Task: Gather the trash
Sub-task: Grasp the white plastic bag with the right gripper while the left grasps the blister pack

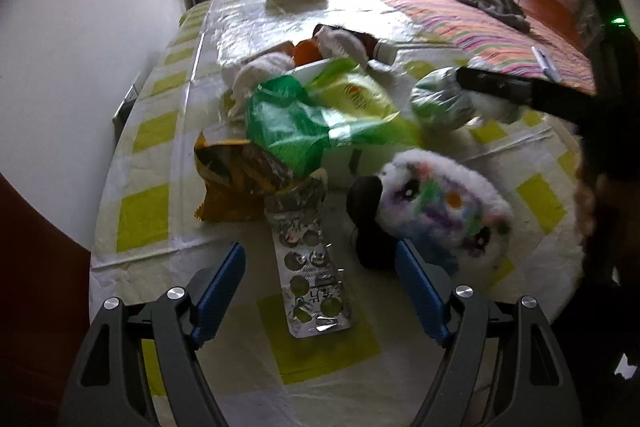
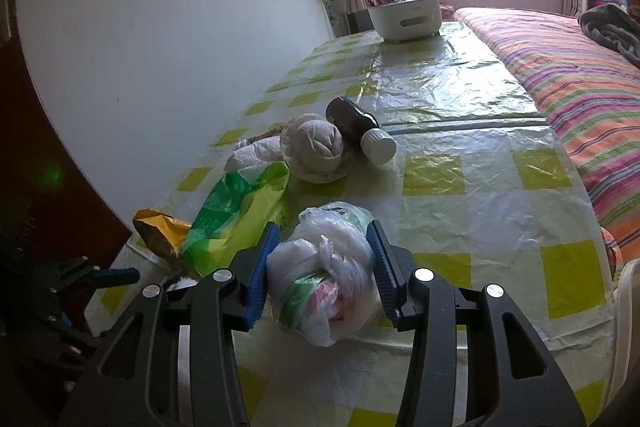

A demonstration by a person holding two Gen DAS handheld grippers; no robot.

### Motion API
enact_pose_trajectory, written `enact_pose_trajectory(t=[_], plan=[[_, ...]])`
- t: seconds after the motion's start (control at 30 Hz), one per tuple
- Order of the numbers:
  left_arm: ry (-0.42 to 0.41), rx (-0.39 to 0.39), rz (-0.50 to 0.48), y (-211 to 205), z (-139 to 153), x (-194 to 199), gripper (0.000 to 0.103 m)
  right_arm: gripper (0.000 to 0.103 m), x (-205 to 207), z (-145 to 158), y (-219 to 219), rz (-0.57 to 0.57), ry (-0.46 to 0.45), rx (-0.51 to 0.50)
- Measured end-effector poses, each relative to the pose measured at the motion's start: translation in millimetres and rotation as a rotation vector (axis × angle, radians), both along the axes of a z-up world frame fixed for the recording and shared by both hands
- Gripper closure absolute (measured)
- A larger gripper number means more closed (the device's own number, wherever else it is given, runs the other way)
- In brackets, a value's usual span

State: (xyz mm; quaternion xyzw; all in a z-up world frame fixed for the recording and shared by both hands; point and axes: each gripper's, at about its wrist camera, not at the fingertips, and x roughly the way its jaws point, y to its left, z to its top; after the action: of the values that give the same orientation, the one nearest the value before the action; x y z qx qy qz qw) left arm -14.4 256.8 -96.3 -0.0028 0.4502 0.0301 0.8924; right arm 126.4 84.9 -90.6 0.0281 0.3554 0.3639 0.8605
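Printing on the blister pack (image 1: pixel 316 283) and the green-yellow bag (image 1: pixel 352 99) was too blurred to read.

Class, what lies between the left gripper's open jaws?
In the left wrist view, a used foil blister pack lies flat on the checked tablecloth between the left gripper jaws, untouched.

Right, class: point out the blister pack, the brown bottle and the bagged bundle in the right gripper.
blister pack (image 1: pixel 316 287), left wrist view, on the middle of its foil face.
brown bottle (image 2: pixel 352 119), right wrist view, on its dark glass body.
bagged bundle (image 2: pixel 320 267), right wrist view, on the clear plastic between the pads.
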Motion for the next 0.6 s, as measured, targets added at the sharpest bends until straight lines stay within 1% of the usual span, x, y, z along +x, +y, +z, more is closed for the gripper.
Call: enact_pose_trajectory(t=[0.07, 0.1, 0.17, 0.2, 0.23, 0.43, 0.6], plan=[[0.017, -0.027, 0.022, 6, -4, 3, 0.029, 0.059, 0, 1, -3, -0.002, -0.003, 0.009], [0.027, -0.041, 0.037, 9, -6, 4, 0.031, 0.059, 0, 2, -4, -0.002, -0.005, 0.013], [0.041, -0.055, 0.044, 12, -9, 6, 0.051, 0.059, -1, 4, -5, -0.002, -0.009, 0.02], [0.046, -0.064, 0.045, 13, -10, 7, 0.056, 0.059, -1, 5, -6, -0.003, -0.012, 0.025], [0.049, -0.074, 0.042, 13, -10, 7, 0.066, 0.059, -1, 6, -7, -0.002, -0.013, 0.028], [0.044, -0.039, 0.024, 6, -10, 9, 0.067, 0.059, -3, 8, -10, -0.002, -0.024, 0.041], [0.033, -0.035, 0.014, 4, -9, 9, 0.068, 0.059, -4, 10, -13, -0.007, -0.031, 0.056]])
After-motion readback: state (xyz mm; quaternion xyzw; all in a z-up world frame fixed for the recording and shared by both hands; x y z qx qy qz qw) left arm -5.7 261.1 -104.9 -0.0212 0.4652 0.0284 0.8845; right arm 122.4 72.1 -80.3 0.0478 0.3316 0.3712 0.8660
